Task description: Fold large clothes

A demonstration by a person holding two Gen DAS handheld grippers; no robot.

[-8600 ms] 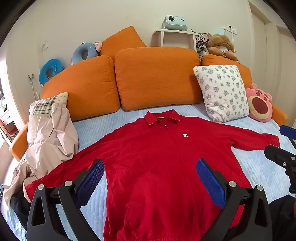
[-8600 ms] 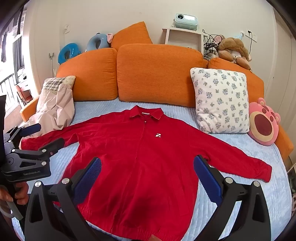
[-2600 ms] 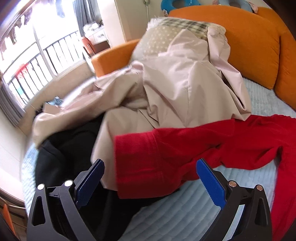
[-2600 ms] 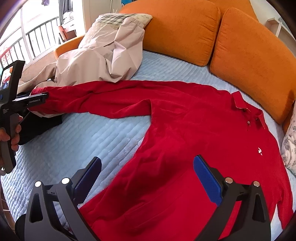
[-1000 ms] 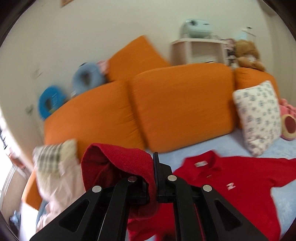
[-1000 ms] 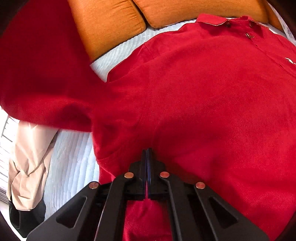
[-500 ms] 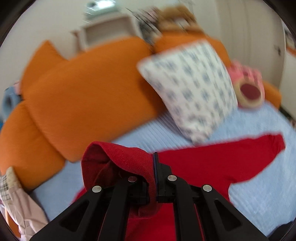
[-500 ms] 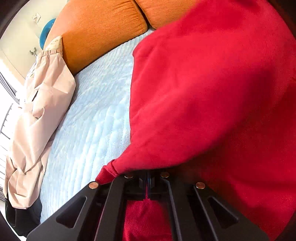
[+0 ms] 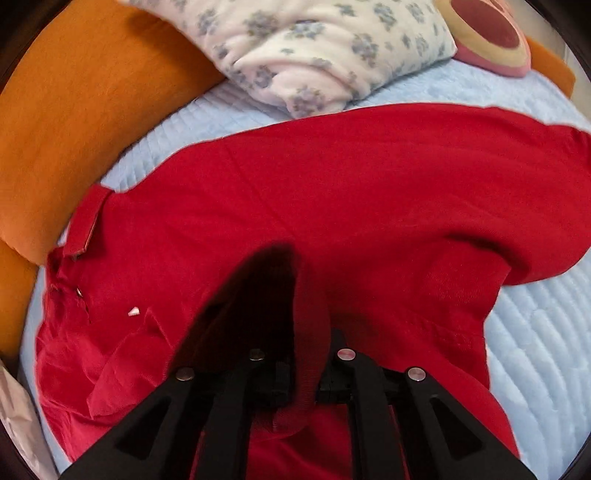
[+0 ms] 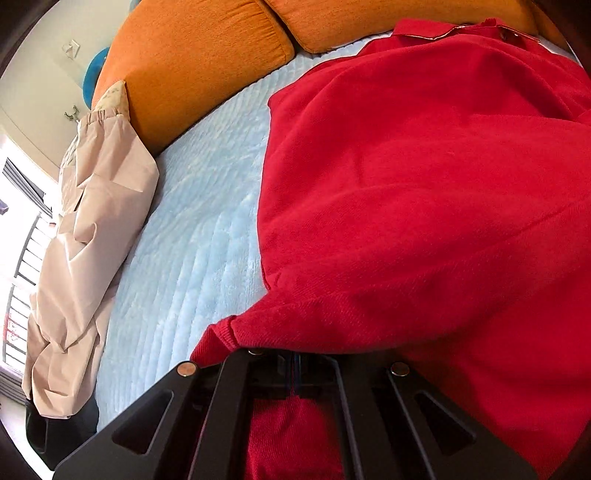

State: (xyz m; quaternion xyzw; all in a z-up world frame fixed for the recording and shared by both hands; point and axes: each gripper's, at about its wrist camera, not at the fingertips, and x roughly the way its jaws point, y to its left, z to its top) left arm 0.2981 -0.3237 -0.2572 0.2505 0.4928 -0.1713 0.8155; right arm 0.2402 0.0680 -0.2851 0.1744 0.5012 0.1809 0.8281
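Note:
A large red collared jacket [image 9: 369, 192] lies on the pale blue bed cover [image 9: 546, 332]. My left gripper [image 9: 301, 380] is shut on the jacket's left sleeve cuff [image 9: 308, 325] and holds it low over the jacket's chest. The right sleeve still stretches out toward the right. My right gripper [image 10: 295, 387] is shut on red fabric at the jacket's lower left hem [image 10: 214, 343]. The folded-over left side of the jacket [image 10: 424, 184] fills that view. The collar [image 10: 454, 27] shows at the top.
Orange back cushions [image 10: 207, 55] line the far side of the bed. A floral pillow [image 9: 325, 48] and a pink plush [image 9: 487, 33] sit at the back right. A beige garment [image 10: 85, 240] over a black one [image 10: 55, 432] lies at the left edge.
My left gripper has carried the cuff across and down over the jacket's chest. My right gripper keeps its hold on the hem, and the folded side has settled flatter.

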